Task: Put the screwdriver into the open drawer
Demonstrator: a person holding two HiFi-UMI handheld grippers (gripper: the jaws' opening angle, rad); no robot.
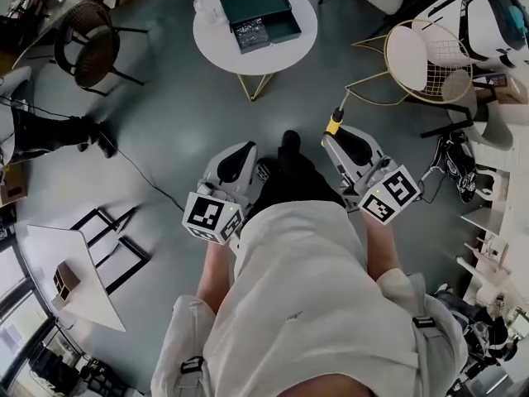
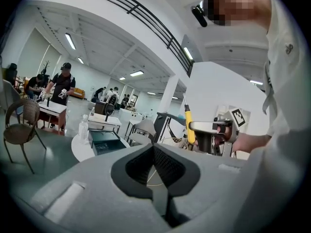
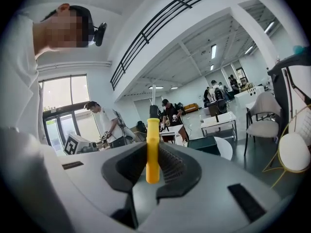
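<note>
My right gripper [image 1: 337, 136] is shut on a screwdriver with a yellow handle [image 1: 334, 123], held upright in front of the person's body. In the right gripper view the yellow handle [image 3: 152, 149] stands between the jaws of the right gripper [image 3: 152, 155]. The left gripper [image 1: 242, 153] is beside it, shut with nothing in it; in its own view the left gripper [image 2: 154, 152] shows its jaws meeting. A dark green drawer box [image 1: 259, 16] with its drawer pulled open sits on a round white table [image 1: 214, 41] ahead. The screwdriver [image 2: 188, 125] and the box [image 2: 104, 140] also show in the left gripper view.
A gold wire chair [image 1: 423, 60] stands right of the table, and a dark rattan chair [image 1: 87, 52] to its left. A clear bottle [image 1: 199, 5] stands on the table's left edge. A white desk [image 1: 70, 275] is at the lower left. Other people work at desks in the background.
</note>
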